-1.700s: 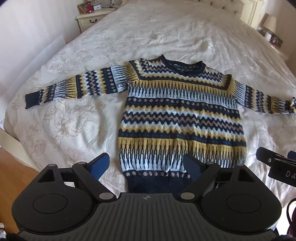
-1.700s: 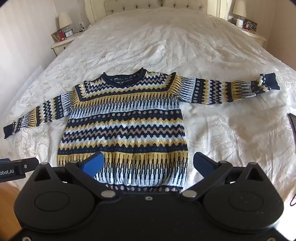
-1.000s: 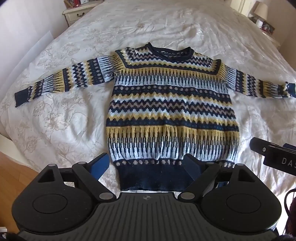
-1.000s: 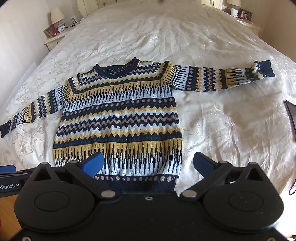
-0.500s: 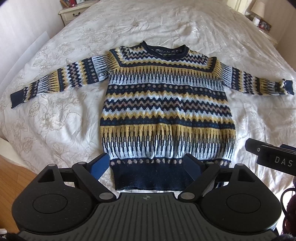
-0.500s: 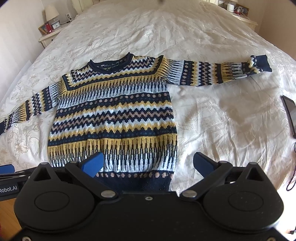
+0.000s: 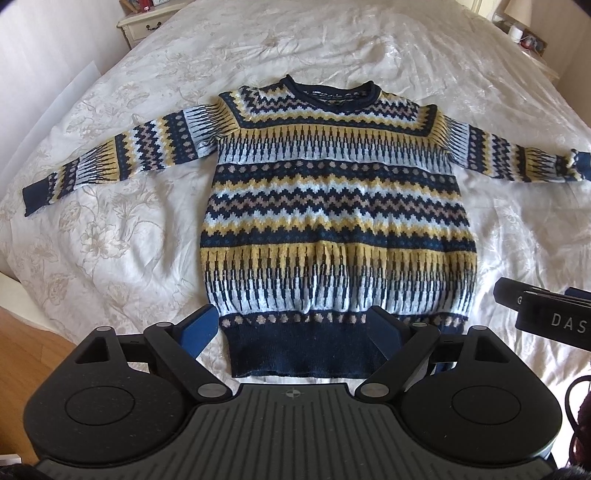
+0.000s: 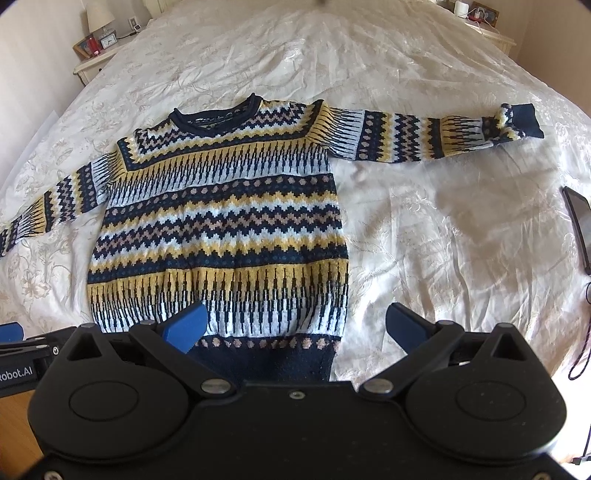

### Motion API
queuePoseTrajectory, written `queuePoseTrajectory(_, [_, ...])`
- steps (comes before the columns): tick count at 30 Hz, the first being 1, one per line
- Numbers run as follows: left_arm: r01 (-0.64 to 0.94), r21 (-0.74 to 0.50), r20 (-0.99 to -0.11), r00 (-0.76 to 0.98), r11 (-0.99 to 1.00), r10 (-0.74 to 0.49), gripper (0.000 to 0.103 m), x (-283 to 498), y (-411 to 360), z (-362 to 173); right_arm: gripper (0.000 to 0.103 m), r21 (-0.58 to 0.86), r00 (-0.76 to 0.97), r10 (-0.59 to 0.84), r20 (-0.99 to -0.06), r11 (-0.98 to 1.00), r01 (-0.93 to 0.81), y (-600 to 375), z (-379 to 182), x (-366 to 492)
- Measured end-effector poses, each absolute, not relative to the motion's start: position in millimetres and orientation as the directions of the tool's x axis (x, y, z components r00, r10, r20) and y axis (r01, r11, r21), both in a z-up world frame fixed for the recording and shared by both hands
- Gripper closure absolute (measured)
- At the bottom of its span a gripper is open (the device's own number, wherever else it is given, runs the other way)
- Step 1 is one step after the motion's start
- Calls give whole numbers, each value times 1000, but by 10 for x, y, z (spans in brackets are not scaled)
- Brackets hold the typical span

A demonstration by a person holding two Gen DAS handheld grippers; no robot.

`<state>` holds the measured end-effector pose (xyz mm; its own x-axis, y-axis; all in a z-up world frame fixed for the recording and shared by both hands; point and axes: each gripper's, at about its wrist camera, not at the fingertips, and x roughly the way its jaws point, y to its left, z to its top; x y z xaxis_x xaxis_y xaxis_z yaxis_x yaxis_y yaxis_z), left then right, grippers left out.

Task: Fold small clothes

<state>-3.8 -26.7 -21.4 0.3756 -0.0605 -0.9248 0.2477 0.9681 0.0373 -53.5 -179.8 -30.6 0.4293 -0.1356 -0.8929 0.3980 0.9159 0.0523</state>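
Observation:
A navy, yellow and pale-blue patterned knit sweater (image 7: pixel 332 206) lies flat, front up, on the white bedspread (image 7: pixel 110 240), both sleeves spread out sideways. It also shows in the right wrist view (image 8: pixel 221 221). My left gripper (image 7: pixel 291 328) is open and empty, hovering over the navy hem band (image 7: pixel 299 350) near its left corner. My right gripper (image 8: pixel 295 325) is open and empty over the hem's right part; its body shows in the left wrist view (image 7: pixel 546 317). The right sleeve cuff (image 8: pixel 524 118) is slightly bunched.
Bedside tables stand at the far left (image 7: pixel 147 22) and far right (image 8: pixel 484 29). A dark phone (image 8: pixel 580 229) with a cable lies on the bed at the right edge. Wooden floor (image 7: pixel 33 347) lies beyond the bed's near left edge.
Both grippers have moved forward and lower towards the sweater's hem; the sweater sits larger and nearer in both views. Both stay open.

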Motion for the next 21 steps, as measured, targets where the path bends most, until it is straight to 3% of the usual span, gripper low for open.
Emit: queuePoseTrajectory(21, [262, 82, -942, 335, 962, -11, 16, -31, -321, -329, 1, 56, 385, -109, -917, 918, 393, -1792, -397, -500])
